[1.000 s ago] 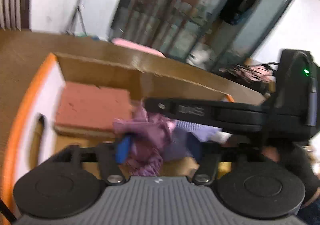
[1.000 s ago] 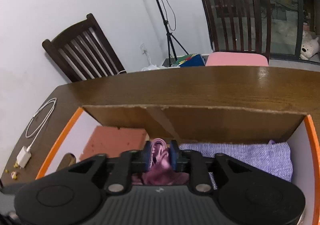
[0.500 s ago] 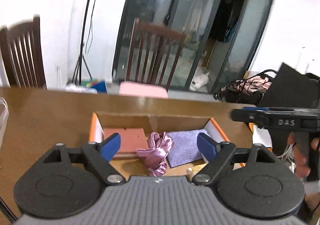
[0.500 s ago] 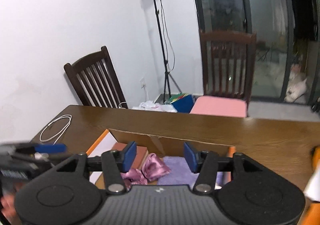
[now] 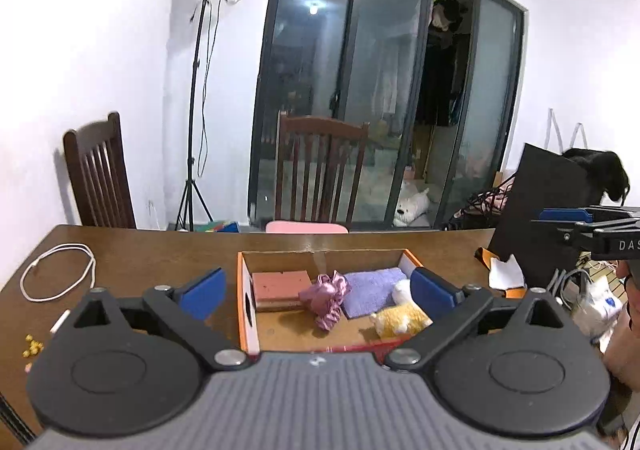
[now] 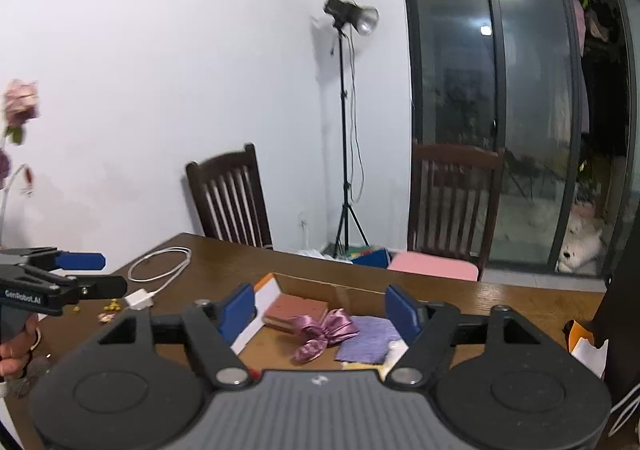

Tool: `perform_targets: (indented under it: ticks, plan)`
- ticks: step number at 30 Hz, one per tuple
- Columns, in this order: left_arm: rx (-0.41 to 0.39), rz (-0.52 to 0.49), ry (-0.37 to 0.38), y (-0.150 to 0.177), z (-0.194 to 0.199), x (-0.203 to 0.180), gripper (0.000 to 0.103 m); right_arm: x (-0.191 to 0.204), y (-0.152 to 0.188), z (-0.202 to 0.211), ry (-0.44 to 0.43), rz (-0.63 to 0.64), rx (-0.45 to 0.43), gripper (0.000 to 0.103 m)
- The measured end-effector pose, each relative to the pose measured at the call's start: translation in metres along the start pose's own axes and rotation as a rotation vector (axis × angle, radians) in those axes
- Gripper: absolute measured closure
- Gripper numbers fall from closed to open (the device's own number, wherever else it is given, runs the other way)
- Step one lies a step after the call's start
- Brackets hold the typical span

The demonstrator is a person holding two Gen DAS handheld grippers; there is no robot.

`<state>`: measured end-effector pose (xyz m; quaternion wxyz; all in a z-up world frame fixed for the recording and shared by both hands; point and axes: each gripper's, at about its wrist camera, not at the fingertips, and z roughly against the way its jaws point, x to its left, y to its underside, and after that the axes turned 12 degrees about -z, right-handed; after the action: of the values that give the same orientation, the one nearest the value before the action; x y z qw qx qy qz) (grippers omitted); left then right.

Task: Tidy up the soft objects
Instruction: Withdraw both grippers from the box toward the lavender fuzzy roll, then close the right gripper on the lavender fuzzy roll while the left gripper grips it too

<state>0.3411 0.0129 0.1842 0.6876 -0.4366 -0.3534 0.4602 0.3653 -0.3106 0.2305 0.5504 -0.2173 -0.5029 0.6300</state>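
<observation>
An open cardboard box with an orange rim stands on the brown table. In it lie a red-brown sponge, a crumpled pink satin scrunchie, a folded purple cloth, a yellow plush toy and a small white soft thing. My left gripper is open and empty, held back above the box. My right gripper is open and empty too, above the scrunchie, sponge and cloth.
A white cable and small yellow bits lie on the table's left side. A black board stands at the right. Two wooden chairs and a light stand are behind the table.
Both grippers have let go of the pink scrunchie, opened, and pulled up and back from the box. The scrunchie now lies in the box between sponge and cloth.
</observation>
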Motion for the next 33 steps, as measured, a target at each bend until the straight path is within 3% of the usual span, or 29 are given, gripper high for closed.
perform_targets:
  ticks: [5, 10, 14, 18, 22, 24, 26, 33]
  plan:
    - [-0.051, -0.029, 0.027, 0.062, 0.048, -0.022, 0.000, 0.012, 0.076, 0.044, -0.007, 0.055, -0.062, 0.026]
    - [-0.049, 0.008, 0.058, 0.126, 0.079, -0.047, 0.000, 0.021, 0.165, 0.076, -0.019, 0.065, -0.064, 0.024]
    - [0.006, 0.031, 0.078, 0.139, 0.075, -0.052, 0.000, 0.019, 0.209, 0.086, -0.044, -0.016, -0.010, 0.024]
    - [0.005, -0.013, 0.045, 0.128, 0.058, -0.054, 0.000, 0.012, 0.211, 0.081, -0.033, -0.039, 0.001, 0.024]
    - [0.042, 0.007, 0.074, 0.129, 0.031, -0.058, 0.000, 0.000, 0.208, 0.064, -0.034, -0.093, 0.004, 0.025]
    - [0.076, -0.003, 0.082, 0.131, 0.016, -0.062, 0.000, -0.006, 0.210, 0.050, -0.038, -0.103, 0.034, 0.031]
    - [0.107, -0.008, 0.086, 0.133, -0.001, -0.064, 0.000, -0.012, 0.213, 0.038, -0.035, -0.108, 0.059, 0.046]
    - [0.129, -0.011, 0.136, 0.127, -0.050, -0.077, 0.000, -0.067, 0.200, 0.000, 0.092, -0.281, 0.034, 0.045]
